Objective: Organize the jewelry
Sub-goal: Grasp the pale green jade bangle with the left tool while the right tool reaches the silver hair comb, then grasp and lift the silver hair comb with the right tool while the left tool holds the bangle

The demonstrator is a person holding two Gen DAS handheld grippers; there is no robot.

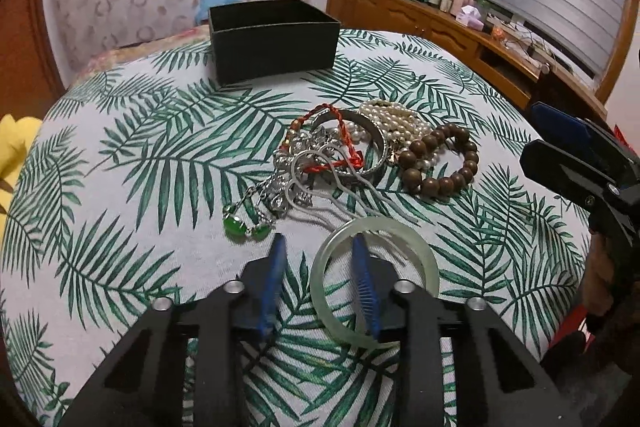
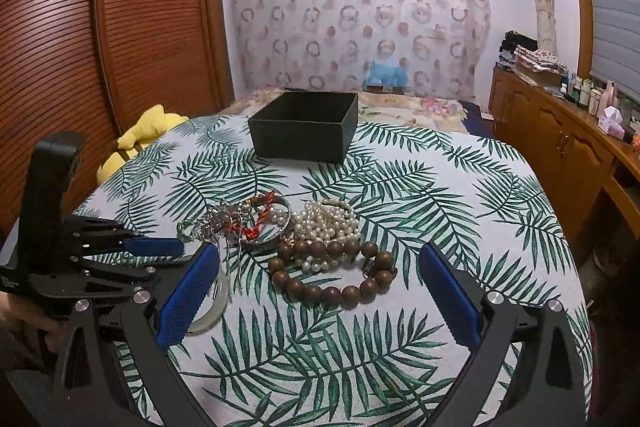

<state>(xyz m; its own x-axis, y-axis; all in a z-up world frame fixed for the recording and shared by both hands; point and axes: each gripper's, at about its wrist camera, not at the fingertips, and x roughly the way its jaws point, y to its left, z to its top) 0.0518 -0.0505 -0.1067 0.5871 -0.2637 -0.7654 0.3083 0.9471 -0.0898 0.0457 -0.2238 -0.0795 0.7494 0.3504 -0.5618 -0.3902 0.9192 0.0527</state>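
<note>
Nearest, the left hand-held gripper (image 1: 318,247) straddles the jade bangle's (image 1: 430,259) rim, jaws apart, while the right hand-held gripper (image 2: 320,259) gapes wide before the wooden bead bracelet (image 2: 332,273).

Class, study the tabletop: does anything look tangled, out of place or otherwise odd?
Yes. The black box appears empty, while the jewelry is heaped: a red cord snarled through silver chains and a silver bangle, pearls under wooden beads. The jade bangle lies apart.
</note>
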